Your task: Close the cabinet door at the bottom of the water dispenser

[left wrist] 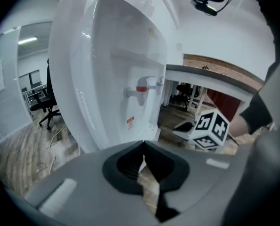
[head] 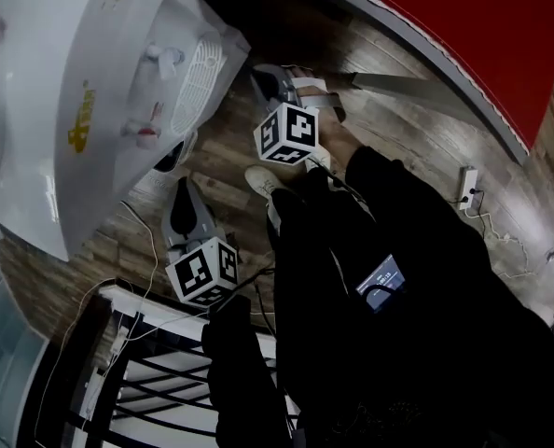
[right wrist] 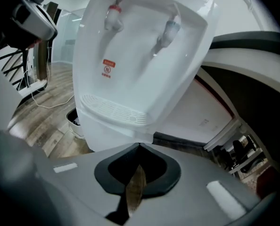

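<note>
Wood-plank floor [head: 398,82] runs under everything, with a curved grey counter edge [head: 426,54] and a red surface [head: 482,26] beyond it, and a power strip [head: 467,187] lying off to my right. The water dispenser [head: 62,110] stands at the upper left of the head view, just beside both grippers. It is glossy white, with a red tap [right wrist: 114,8], a blue tap [right wrist: 170,27] and a slotted drip grille [right wrist: 111,109] below them. Its lower body shows only as plain white under the grille, so I cannot tell how the cabinet door stands. A gold logo [head: 81,119] sits on its side and a red-and-white sticker [right wrist: 108,68] under the red tap; neither is readable. My left gripper [left wrist: 142,144] has its jaws together at the tips, holding nothing. My right gripper [right wrist: 139,146] is likewise closed and empty, pointed at the dispenser's front.
</note>
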The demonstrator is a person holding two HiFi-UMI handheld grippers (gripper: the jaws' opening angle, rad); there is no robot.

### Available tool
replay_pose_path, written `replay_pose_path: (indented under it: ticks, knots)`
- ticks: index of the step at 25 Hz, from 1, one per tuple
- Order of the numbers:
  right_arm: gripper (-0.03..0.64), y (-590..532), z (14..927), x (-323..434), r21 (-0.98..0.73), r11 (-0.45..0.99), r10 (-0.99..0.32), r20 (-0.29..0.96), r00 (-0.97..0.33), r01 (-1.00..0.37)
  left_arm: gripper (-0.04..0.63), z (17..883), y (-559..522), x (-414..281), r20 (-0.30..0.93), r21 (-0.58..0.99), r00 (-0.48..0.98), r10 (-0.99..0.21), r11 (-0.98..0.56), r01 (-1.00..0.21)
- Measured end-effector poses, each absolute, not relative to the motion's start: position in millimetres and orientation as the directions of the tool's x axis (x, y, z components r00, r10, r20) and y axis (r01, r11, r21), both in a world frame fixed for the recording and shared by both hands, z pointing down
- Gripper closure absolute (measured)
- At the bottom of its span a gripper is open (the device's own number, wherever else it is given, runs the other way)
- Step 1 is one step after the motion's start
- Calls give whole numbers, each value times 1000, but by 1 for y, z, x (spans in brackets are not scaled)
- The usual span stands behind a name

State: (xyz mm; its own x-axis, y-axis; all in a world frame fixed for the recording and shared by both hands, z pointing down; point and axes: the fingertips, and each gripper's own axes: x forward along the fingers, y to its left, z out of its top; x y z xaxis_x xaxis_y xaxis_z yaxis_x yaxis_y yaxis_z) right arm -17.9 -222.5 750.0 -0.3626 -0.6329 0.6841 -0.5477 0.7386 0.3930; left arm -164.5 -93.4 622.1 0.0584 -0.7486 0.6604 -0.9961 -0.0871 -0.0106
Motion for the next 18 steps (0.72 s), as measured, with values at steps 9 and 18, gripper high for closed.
replay_pose_path:
  ticks: [9,18]
  knots:
    - [617,-187,637,-5,167,692,-634,605,-481,-702,589,565,-113,-141,581,48,145,-801,-145,-988]
    - [617,-166,452,-13,90,659,-718,371,-589,-747,589,424,-120,-152,393,15,178,-902,-188,-982]
